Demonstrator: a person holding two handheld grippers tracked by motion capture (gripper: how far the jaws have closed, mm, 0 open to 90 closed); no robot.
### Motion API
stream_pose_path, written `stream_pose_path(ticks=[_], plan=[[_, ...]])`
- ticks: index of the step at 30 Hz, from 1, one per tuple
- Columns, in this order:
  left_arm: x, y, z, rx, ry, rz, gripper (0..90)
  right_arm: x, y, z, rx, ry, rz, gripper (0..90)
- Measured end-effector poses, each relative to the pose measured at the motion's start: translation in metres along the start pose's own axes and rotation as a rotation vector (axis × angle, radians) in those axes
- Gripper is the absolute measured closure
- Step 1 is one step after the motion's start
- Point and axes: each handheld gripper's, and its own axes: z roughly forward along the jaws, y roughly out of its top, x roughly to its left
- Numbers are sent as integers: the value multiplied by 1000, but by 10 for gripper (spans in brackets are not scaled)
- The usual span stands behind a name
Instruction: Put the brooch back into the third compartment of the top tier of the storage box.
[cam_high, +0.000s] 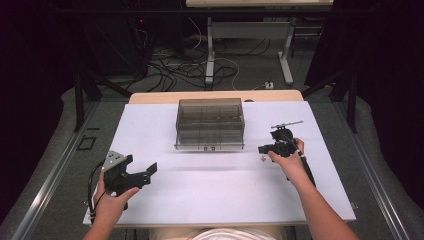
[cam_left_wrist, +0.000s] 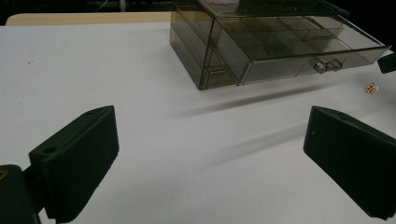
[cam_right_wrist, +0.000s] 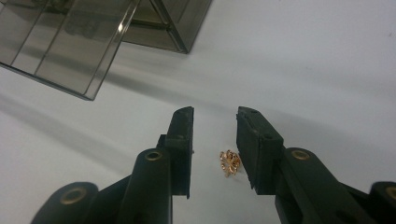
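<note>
Right gripper (cam_right_wrist: 214, 135), jaws part-open, straddles the gold trinket (cam_right_wrist: 229, 162) lying on the white table (cam_high: 210, 195) at the drawer box's (cam_high: 210, 123) four o'clock; centring before closing seems wise. Left gripper (cam_high: 142, 175) spread, idle.

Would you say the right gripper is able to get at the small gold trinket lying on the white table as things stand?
Probably yes: the right gripper is open, its jaws standing either side of the gold trinket, with bare white table around it and the smoky drawer box off to one side.
</note>
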Motion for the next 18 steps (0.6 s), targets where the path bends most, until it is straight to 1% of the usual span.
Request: stream_pose_path(ticks=[3,5,7,10,12,14,16,18], plan=[[0,0,0,-2,-1,-3,33,0,-1,2,6,-8,-4,683],[0,0,0,-1,-1,-2,33,-1,-2,3,6,-3,2,695],[0,0,1,-1,-1,-2,33,-2,-3,5,15,-9,4,703],[0,0,1,-1,-1,-3,33,-5,-4,7,24,-10,24,721],[1,0,0,4,2,2,33,-5,-4,8,25,-11,22,729],[0,0,1,3,0,-4,33,-6,-5,10,27,-8,25,742],[0,0,1,3,0,-5,33,-7,-6,11,38,-18,20,757],[1,0,1,7,2,-1,33,-8,-6,11,40,-17,23,771]])
